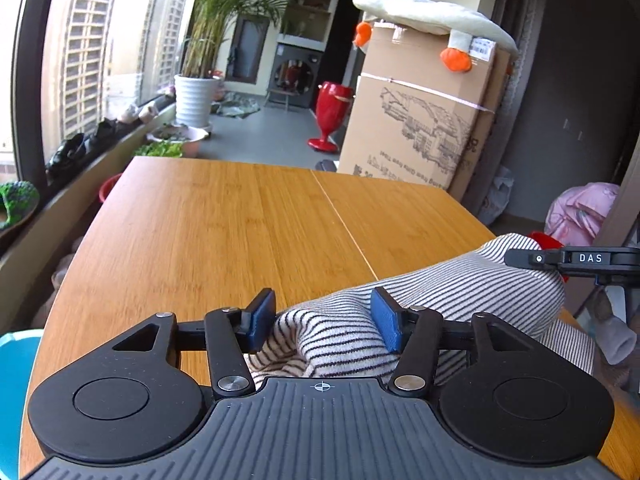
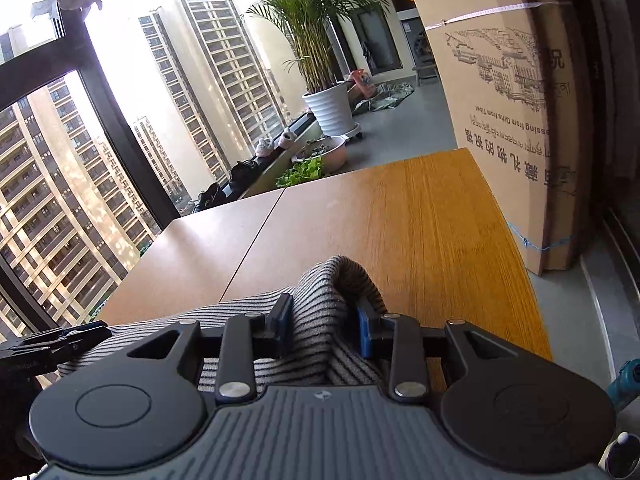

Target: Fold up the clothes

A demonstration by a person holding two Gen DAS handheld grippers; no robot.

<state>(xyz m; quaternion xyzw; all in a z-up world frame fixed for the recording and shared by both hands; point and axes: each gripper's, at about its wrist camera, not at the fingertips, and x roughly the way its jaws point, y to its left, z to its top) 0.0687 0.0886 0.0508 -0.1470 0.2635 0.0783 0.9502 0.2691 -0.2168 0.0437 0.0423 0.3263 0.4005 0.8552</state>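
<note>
Bare wooden surface [image 1: 224,220] stretching ahead of both claws, open to its far edge. Striped garment [image 1: 460,292] bunched at the near right of the surface, rising as a hump across low passage there. Tall cardboard box [image 1: 420,120] standing just beyond the far right corner, walling off that side. Window sill with shoes [image 1: 76,148] running along the left, apart from the surface edge. Potted palm [image 1: 200,96] farther back on the floor.
</note>
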